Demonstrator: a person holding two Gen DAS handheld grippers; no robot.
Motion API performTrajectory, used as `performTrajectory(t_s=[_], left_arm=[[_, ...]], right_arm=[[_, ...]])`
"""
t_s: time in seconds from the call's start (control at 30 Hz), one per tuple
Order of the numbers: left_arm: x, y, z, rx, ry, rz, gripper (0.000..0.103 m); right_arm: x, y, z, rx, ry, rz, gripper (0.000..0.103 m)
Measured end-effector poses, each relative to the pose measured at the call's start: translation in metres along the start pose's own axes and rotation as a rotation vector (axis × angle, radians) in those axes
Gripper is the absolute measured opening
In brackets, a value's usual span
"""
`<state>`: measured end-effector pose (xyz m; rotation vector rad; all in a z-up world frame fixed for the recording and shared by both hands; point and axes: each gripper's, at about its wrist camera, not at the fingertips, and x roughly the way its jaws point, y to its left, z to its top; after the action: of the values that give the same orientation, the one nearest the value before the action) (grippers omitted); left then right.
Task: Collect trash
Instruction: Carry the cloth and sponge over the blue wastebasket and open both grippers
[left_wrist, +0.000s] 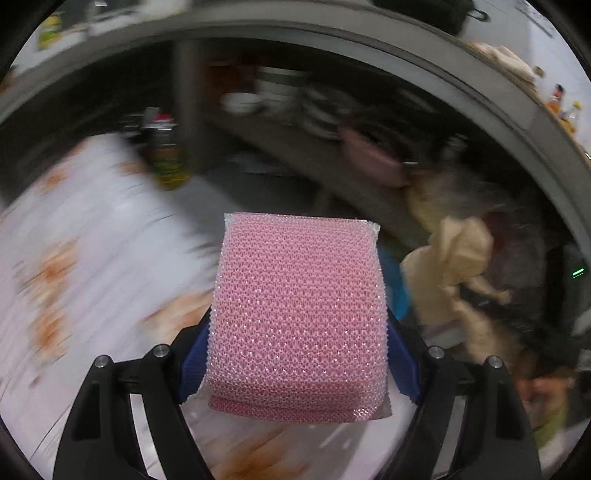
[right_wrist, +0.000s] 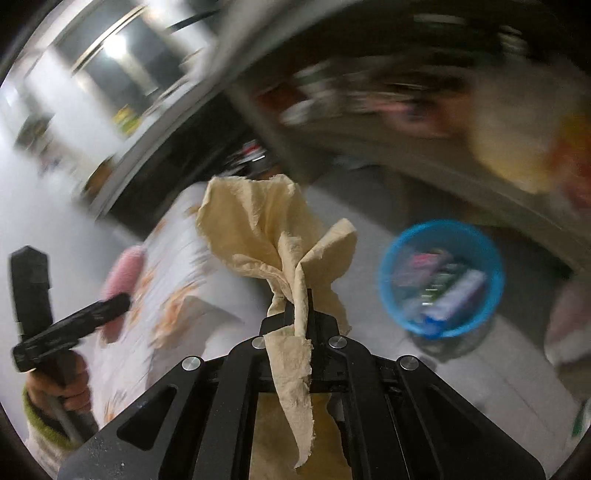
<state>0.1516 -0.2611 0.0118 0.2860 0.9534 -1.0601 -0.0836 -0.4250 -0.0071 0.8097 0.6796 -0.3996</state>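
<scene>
Between the blue pads of the left tongs (left_wrist: 297, 354) sits a pink mesh scouring sponge (left_wrist: 299, 314), pinched at its sides and raised above the white tabletop with orange flower print (left_wrist: 92, 229). Right tongs (right_wrist: 297, 306) are pressed together on a crumpled beige paper towel (right_wrist: 269, 229), which fans out above the tips. A round blue plastic bin (right_wrist: 441, 277) holding wrappers lies to their right, well apart.
</scene>
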Motion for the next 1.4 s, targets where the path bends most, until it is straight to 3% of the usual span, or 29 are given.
performTrajectory(t_s=[0.1, 0.27, 0.43, 0.47, 0.53, 0.57, 0.6, 0.67, 0.73, 0.9, 1.13, 1.4], left_arm=[[0.058, -0.046, 0.031, 0.066, 0.084, -0.041, 0.079], [0.162, -0.098, 0.046, 0.113, 0.257, -0.075, 0.08], [0.225, -0.12, 0.06, 0.1, 0.285, -0.056, 0.082], [0.233, -0.122, 0.064, 0.087, 0.284, -0.054, 0.086], [0.251, -0.124, 0.07, 0.044, 0.269, -0.06, 0.097], [0.257, -0.121, 0.072, 0.015, 0.257, -0.064, 0.097], [0.264, -0.123, 0.072, -0.007, 0.256, -0.063, 0.097], [0.275, -0.117, 0.07, -0.064, 0.287, -0.081, 0.097], [0.273, -0.115, 0.069, -0.092, 0.297, -0.106, 0.097], [0.237, -0.113, 0.075, -0.066, 0.226, -0.148, 0.097], [0.154, -0.098, 0.079, -0.069, 0.108, -0.197, 0.097], [0.049, -0.076, 0.038, -0.057, -0.011, -0.185, 0.097]], right_arm=[[0.015, -0.051, 0.007, 0.131, 0.019, -0.06, 0.002], [0.057, -0.125, 0.013, 0.326, 0.081, -0.089, 0.002], [0.096, -0.165, 0.026, 0.421, 0.082, -0.116, 0.005], [0.104, -0.172, 0.03, 0.432, 0.082, -0.119, 0.008], [0.122, -0.183, 0.035, 0.447, 0.077, -0.129, 0.027], [0.137, -0.193, 0.035, 0.466, 0.075, -0.096, 0.049], [0.145, -0.198, 0.033, 0.48, 0.077, -0.089, 0.059], [0.159, -0.207, 0.027, 0.518, 0.096, -0.108, 0.059], [0.161, -0.212, 0.019, 0.547, 0.097, -0.114, 0.059], [0.138, -0.212, 0.006, 0.552, 0.034, -0.094, 0.059], [0.102, -0.204, -0.002, 0.508, -0.022, -0.107, 0.059], [0.044, -0.127, -0.016, 0.257, -0.044, -0.103, 0.063]])
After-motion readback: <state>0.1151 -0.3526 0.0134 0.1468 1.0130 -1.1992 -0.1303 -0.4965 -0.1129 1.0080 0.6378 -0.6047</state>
